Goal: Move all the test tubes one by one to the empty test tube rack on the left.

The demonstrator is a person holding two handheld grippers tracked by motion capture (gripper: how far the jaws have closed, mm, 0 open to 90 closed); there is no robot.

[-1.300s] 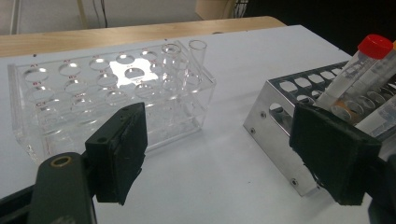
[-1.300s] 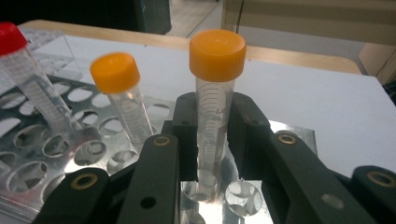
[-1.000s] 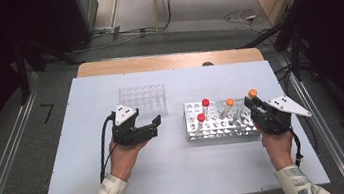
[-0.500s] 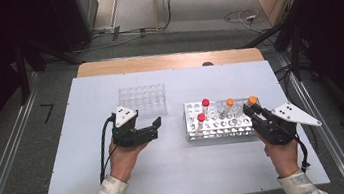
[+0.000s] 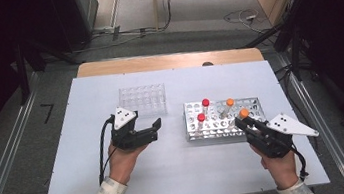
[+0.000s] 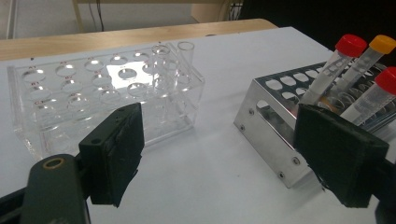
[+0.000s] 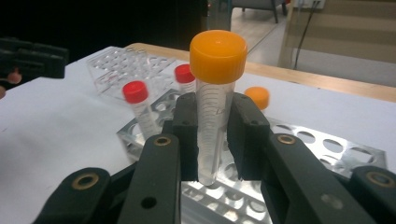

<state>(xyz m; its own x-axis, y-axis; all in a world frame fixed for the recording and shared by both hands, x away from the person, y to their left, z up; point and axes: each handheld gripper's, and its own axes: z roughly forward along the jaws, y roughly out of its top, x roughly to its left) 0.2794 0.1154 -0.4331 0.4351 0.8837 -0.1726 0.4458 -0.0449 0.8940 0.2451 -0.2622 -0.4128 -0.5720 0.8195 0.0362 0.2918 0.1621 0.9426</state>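
While the right gripper [image 7: 212, 140] pinches an orange-capped tube [image 7: 215, 100] between its jaws, the tube stands upright with its rounded tip hanging just above the holes at the near right corner of the metal rack [image 5: 224, 123]. Its cap rises clear of the pads, which press on the clear barrel below it. Deeper in the metal rack stand two red-capped tubes [image 7: 140, 106] and a second orange-capped one [image 5: 230, 103], all leaning slightly in their holes. The hand [image 5: 282, 165] that bears this gripper lies on the worktop [image 5: 185, 176] at the near right of the metal rack.

Left of the metal rack, the left gripper [image 5: 155, 129] lies level with its jaws spread wide and nothing between them; one pad points towards the rack's left end wall, near it but apart. Beyond that gripper, to the far left of the metal rack, sits a clear plastic rack [image 6: 100, 93] with a single uncapped glass tube [image 6: 186, 60] at its corner.
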